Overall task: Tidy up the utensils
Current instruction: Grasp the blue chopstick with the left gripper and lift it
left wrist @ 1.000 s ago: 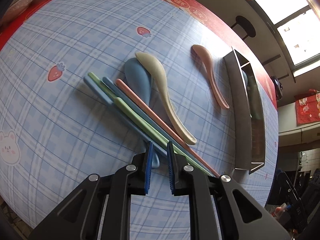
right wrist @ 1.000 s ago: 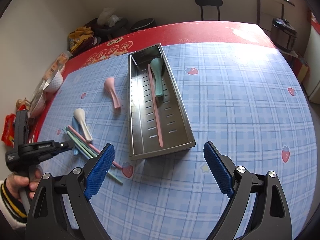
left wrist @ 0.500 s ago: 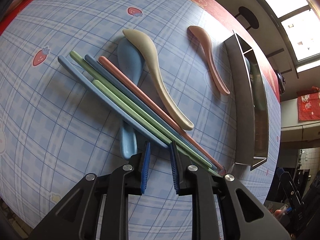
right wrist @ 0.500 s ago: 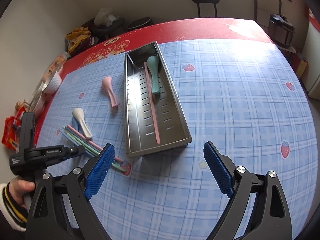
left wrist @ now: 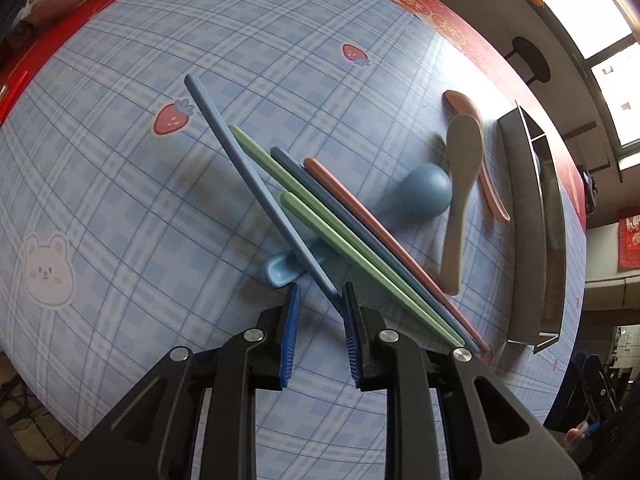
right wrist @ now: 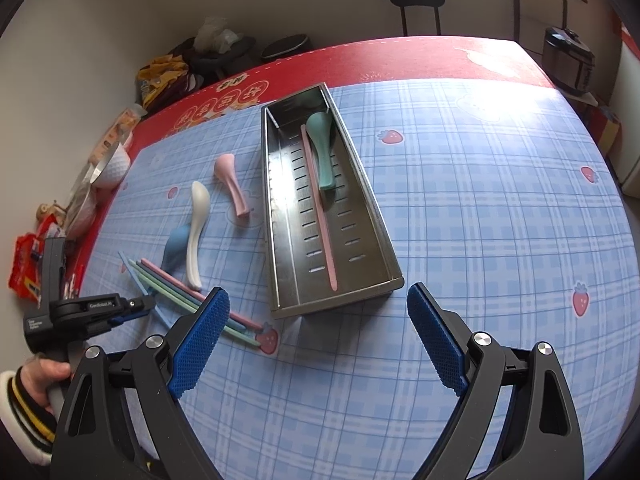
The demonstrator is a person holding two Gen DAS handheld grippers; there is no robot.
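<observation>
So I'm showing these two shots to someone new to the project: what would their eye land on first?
Probably the fan of coloured chopsticks on the blue plaid tablecloth, with the left gripper right at the near end of the light blue chopstick, which is tilted up above the rest. Next, the steel tray mid-table, already holding a teal spoon and a pink chopstick, while the right gripper hangs wide open before it.
</observation>
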